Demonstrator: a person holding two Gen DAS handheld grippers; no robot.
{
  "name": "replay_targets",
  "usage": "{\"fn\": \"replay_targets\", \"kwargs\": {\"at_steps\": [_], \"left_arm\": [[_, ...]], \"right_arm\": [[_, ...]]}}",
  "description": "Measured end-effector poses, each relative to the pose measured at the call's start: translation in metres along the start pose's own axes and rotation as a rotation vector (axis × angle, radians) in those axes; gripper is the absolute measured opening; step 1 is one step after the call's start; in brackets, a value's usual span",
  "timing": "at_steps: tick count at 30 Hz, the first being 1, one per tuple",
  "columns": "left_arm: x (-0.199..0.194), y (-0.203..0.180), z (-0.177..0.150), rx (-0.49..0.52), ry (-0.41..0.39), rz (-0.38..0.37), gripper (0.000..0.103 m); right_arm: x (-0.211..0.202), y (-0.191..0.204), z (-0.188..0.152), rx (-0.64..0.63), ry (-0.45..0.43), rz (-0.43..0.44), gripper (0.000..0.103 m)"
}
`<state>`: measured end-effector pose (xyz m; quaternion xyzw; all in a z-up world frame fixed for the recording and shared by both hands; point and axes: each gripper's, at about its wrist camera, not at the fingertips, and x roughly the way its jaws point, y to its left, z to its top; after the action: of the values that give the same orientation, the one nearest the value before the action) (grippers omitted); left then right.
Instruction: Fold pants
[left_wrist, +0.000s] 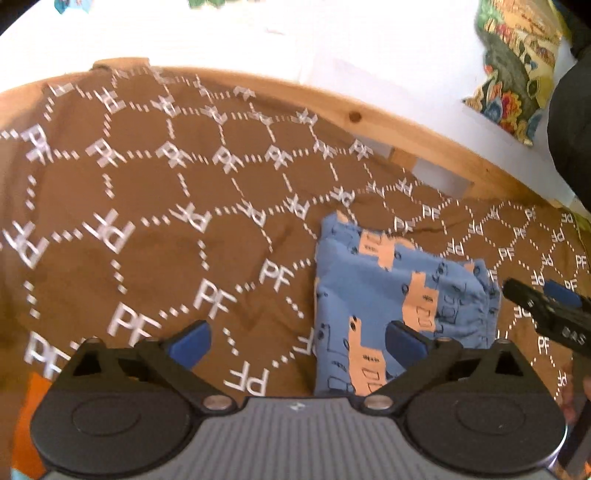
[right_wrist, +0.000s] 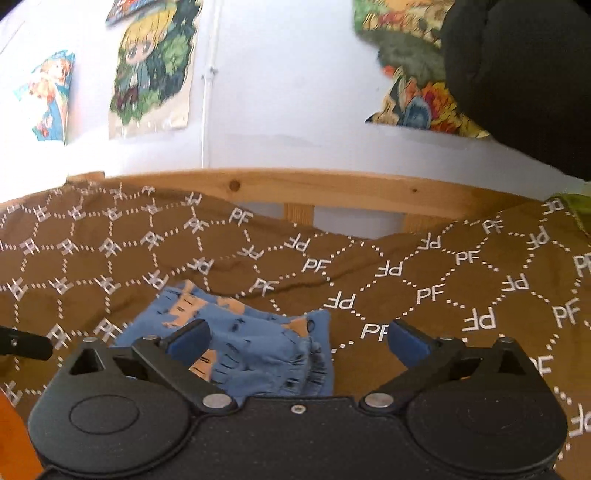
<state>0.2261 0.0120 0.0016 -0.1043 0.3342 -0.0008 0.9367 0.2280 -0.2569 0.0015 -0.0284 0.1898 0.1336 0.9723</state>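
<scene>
The blue pants (left_wrist: 391, 291) with orange truck prints lie folded in a compact bundle on the brown bedspread (left_wrist: 147, 206). My left gripper (left_wrist: 295, 341) is open and empty, above the spread, with its right finger over the bundle's near edge. The right gripper's black tip (left_wrist: 535, 306) shows just right of the bundle. In the right wrist view the pants (right_wrist: 258, 343) lie low and left of centre. My right gripper (right_wrist: 295, 339) is open and empty above them, its left finger over the cloth. The left gripper's tip (right_wrist: 26, 345) shows at the left edge.
The brown "PF" patterned spread (right_wrist: 443, 295) covers the bed. A wooden bed rail (right_wrist: 332, 188) runs along the far edge against a white wall with posters (right_wrist: 155, 66). A dark shape (right_wrist: 524, 74) hangs at upper right. Something orange (left_wrist: 33, 413) sits at lower left.
</scene>
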Motion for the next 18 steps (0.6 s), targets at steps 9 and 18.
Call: {"fn": "replay_targets", "kwargs": {"at_steps": [9, 18], "left_arm": [[-0.045, 0.003, -0.007, 0.089, -0.093, 0.080, 0.103], [-0.083, 0.011, -0.034, 0.114, -0.088, 0.076, 0.103]], "right_arm": [[-0.059, 0.033, -0.006, 0.043, -0.045, -0.034, 0.102], [-0.103, 0.058, -0.024, 0.074, -0.027, -0.042, 0.102]]}}
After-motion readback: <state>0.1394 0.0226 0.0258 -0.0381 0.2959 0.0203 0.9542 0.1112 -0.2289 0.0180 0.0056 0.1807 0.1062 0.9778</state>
